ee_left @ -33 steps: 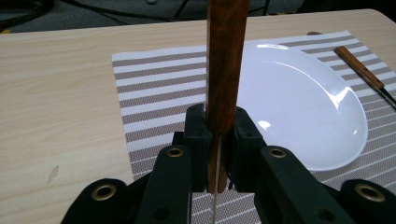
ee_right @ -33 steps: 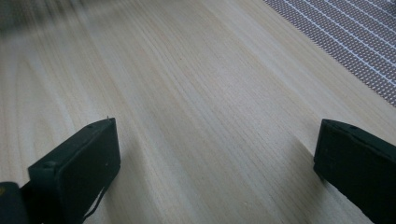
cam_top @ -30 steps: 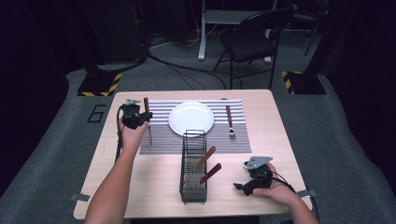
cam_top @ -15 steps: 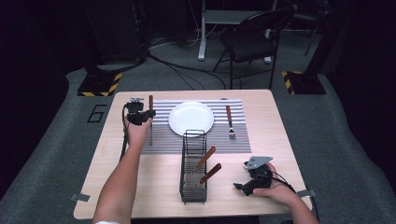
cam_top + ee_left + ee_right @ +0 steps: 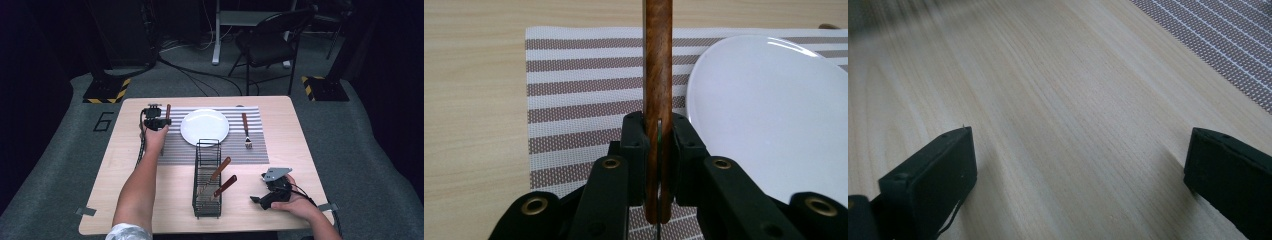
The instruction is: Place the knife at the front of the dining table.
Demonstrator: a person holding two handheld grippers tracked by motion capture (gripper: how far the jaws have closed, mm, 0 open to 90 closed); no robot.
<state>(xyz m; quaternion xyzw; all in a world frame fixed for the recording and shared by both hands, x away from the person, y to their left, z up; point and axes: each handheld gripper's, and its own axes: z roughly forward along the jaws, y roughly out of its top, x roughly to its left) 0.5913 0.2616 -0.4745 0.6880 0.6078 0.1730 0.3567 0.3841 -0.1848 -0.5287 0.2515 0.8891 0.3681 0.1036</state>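
Your left gripper (image 5: 658,150) is clenched on the brown wooden handle of a knife (image 5: 657,65), whose long axis runs away from you along the left part of the brown-and-white striped placemat (image 5: 574,100), just beside the one round white plate (image 5: 774,115). From the high view you can count one wooden-handled fork (image 5: 245,131) lying right of the plate, handle away from you, and two more wooden-handled utensils (image 5: 220,177) leaning in the black wire basket (image 5: 207,180). Your right gripper (image 5: 1078,175) rests with its jaws wide apart over the bare pale wooden table (image 5: 1048,100); its own view shows the gap, which the high view does not.
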